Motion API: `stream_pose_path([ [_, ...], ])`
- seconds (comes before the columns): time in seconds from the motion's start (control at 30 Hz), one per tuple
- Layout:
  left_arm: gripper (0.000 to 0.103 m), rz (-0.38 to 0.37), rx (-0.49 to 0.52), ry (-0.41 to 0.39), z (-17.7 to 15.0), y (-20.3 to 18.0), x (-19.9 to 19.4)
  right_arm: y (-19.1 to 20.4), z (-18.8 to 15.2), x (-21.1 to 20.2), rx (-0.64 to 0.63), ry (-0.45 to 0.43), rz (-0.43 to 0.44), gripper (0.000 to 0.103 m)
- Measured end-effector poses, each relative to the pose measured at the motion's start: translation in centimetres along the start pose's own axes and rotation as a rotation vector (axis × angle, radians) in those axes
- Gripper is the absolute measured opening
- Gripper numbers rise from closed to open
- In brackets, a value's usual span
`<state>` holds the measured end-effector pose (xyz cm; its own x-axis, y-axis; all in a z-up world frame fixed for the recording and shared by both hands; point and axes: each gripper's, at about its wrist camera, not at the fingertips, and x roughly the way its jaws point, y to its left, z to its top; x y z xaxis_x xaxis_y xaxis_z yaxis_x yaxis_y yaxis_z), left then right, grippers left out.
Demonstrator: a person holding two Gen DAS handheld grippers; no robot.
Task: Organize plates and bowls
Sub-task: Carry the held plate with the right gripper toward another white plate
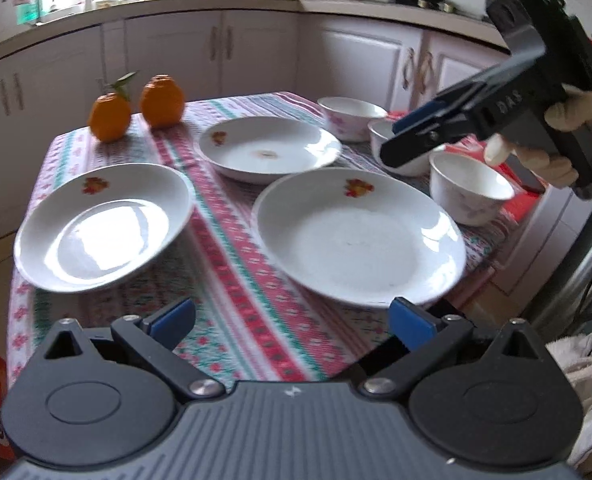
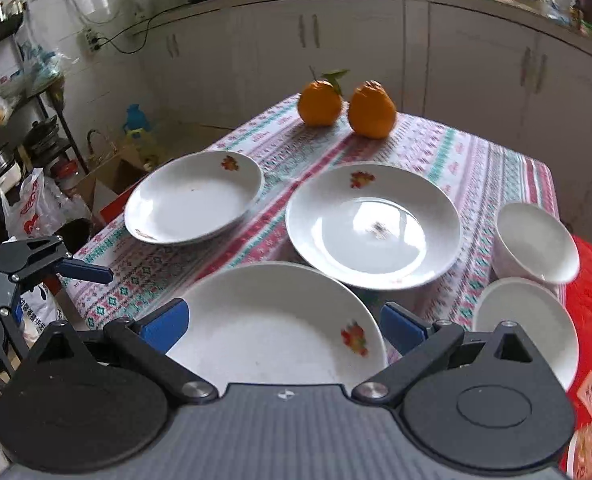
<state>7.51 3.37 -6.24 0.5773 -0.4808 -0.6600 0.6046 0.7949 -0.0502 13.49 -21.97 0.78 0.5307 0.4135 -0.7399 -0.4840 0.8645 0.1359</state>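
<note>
Both grippers held spread and empty over a patterned tablecloth (image 1: 231, 280) set with plates and bowls.

Left gripper (image 1: 291, 320), at the lower edge of the left wrist view, is seen parted, nothing between its fingers; right gripper (image 2: 281, 326) is likewise parted above the near plate (image 2: 271, 328). Two further plates (image 2: 193, 198) (image 2: 372, 226) are shown at centre frame, three bowls (image 1: 470, 188) at the right, and two oranges (image 2: 346, 106) at the table's far end.

plates (image 2: 372, 228): white, small red-orange flower motif at rim. bowls (image 1: 470, 190): white, faint pink floral print. tablecloth (image 1: 231, 280): pink, red, teal striped bands. oranges (image 2: 372, 110): orange, green leaf. gripper pads (image 2: 163, 326): blue.
</note>
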Motion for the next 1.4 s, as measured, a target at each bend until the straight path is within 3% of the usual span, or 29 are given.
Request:
stream_pose_path([
  [0.17,0.102,0.011,0.102,-0.002,-0.2,-2.3,0.7,-1.4,-0.7,-0.3,0.019,0.005,0.004,0.103],
  [0.33,0.102,0.007,0.142,0.014,-0.5,-3.2,1.7,-2.7,-0.5,0.0,0.04,0.028,0.034,0.103],
  [0.6,0.102,-0.007,0.188,0.029,-0.7,-4.0,2.9,-4.1,0.8,3.4,0.117,0.198,0.095,0.101],
  [0.7,0.102,-0.017,0.191,0.029,-0.8,-4.1,3.4,-4.3,1.5,4.7,0.14,0.26,0.085,0.096],
  [0.83,0.102,-0.03,0.192,0.025,-0.7,-4.2,4.0,-5.2,1.5,6.5,0.167,0.324,0.094,0.081],
  [1.03,0.101,-0.057,0.173,0.01,-0.4,-4.1,4.5,-5.9,1.4,7.8,0.197,0.366,0.134,0.073],
  [1.4,0.101,-0.089,0.148,0.017,-0.2,-3.7,5.1,-6.6,1.7,8.6,0.215,0.386,0.195,0.072],
])
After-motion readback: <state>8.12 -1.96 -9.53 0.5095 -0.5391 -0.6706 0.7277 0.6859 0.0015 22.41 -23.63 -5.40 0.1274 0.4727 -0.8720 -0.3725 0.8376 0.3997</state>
